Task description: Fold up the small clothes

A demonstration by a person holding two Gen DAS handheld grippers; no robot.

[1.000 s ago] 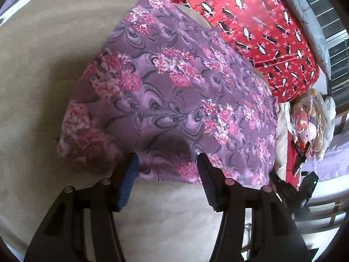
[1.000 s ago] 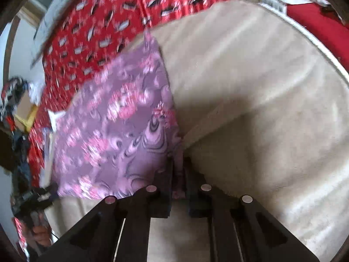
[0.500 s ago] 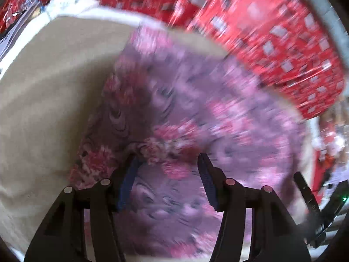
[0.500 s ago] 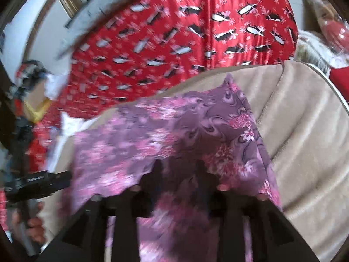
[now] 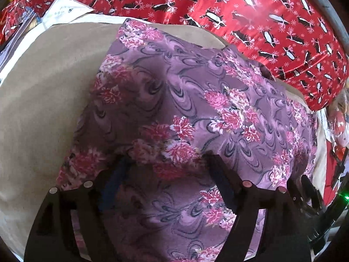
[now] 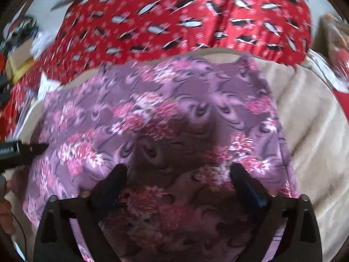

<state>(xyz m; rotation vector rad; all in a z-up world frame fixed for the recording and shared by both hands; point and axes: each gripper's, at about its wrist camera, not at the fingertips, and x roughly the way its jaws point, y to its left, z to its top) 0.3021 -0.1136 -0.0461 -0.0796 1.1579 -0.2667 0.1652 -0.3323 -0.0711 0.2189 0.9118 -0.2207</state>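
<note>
A purple garment with pink flowers lies spread on a beige blanket. It also fills the right wrist view. My left gripper is open and hovers over the garment's near part; a folded edge of cloth runs across between its fingertips. My right gripper is open above the same garment, its jaws wide apart with cloth below them. Neither gripper holds the cloth.
A red cloth with penguin print lies behind the blanket, also in the right wrist view. White papers lie at the far left. The other gripper's black body shows at the left edge. Clutter sits at the right.
My right gripper, shut on the garment's edge a second ago, has opened and let go. Both grippers moved forward over the garment, which now has its near part folded over.
</note>
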